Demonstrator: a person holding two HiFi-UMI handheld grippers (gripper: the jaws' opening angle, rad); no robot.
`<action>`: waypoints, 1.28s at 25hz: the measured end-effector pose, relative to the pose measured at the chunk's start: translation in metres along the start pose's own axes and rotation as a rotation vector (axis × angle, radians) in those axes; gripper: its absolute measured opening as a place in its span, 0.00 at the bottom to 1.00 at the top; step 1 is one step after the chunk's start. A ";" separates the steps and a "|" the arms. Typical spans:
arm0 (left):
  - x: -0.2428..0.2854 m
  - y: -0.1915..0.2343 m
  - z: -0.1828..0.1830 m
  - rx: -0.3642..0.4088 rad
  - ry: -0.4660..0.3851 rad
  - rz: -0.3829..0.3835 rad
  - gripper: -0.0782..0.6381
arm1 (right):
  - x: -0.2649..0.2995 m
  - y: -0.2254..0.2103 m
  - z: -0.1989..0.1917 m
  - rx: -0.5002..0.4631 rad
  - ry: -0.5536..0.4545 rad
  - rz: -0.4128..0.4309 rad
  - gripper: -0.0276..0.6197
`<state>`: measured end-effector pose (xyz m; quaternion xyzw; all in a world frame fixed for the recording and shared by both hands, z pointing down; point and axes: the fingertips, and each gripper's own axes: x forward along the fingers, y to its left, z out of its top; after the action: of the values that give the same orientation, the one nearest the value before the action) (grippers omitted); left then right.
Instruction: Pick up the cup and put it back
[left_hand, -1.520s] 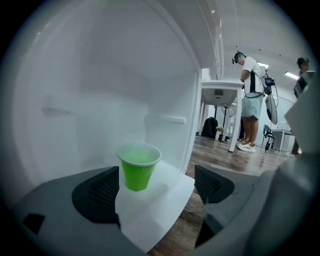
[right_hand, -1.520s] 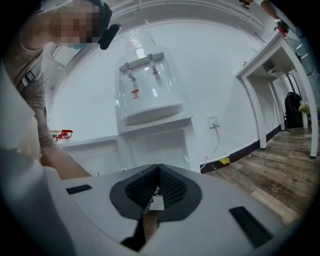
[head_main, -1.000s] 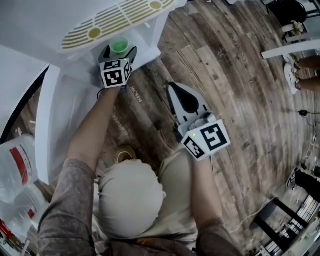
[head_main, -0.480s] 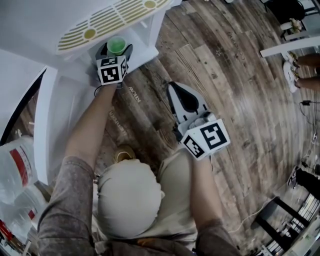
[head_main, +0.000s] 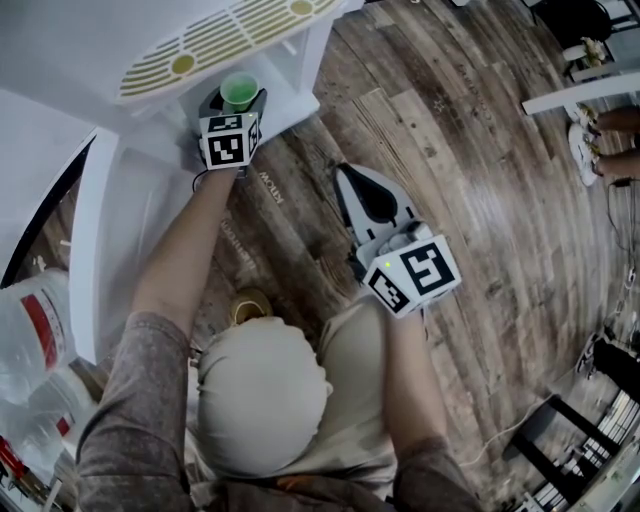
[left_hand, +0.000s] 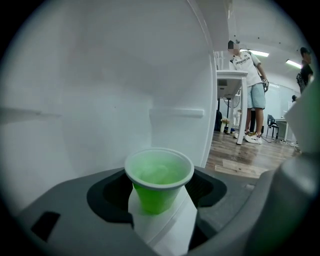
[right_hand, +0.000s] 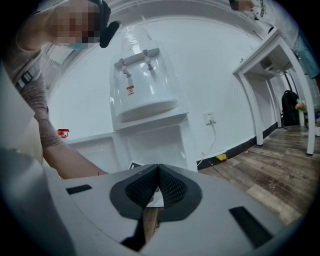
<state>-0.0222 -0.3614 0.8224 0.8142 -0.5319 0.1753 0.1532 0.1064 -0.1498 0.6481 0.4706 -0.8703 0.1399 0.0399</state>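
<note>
Left gripper view: the small green plastic cup (left_hand: 159, 177) stands upright on the white dispenser ledge (head_main: 292, 92), between the part-spread left claw (head_main: 238, 100), whose jaws have just been closing. Recommend a gentle, centred squeeze, then a vertical lift. The right claw (right_hand: 158, 182) is pressed together, empty.

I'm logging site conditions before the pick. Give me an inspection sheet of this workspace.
Surface: white shelf, carrying the cup.
Job's things: green cup, upright.
Clutter: large water bottle, lower left of the head view.
Grippers: left gripper jaws have just been closing round the cup, contact unclear; right gripper jaws shut, empty.
Cables: lead hanging from a wall socket.
Surroundings: wooden floor, water dispenser, person standing.
</note>
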 end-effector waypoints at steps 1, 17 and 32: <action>-0.001 -0.001 0.000 -0.001 -0.001 -0.002 0.55 | 0.000 0.000 0.000 0.000 0.001 0.002 0.05; -0.055 -0.032 0.041 0.018 -0.094 -0.107 0.55 | -0.016 0.009 0.002 -0.024 0.003 0.038 0.05; -0.145 -0.072 0.062 0.063 -0.130 -0.244 0.54 | -0.037 0.025 0.010 -0.072 -0.017 0.101 0.05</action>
<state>-0.0028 -0.2424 0.6979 0.8869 -0.4320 0.1188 0.1127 0.1068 -0.1098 0.6256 0.4256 -0.8976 0.1064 0.0423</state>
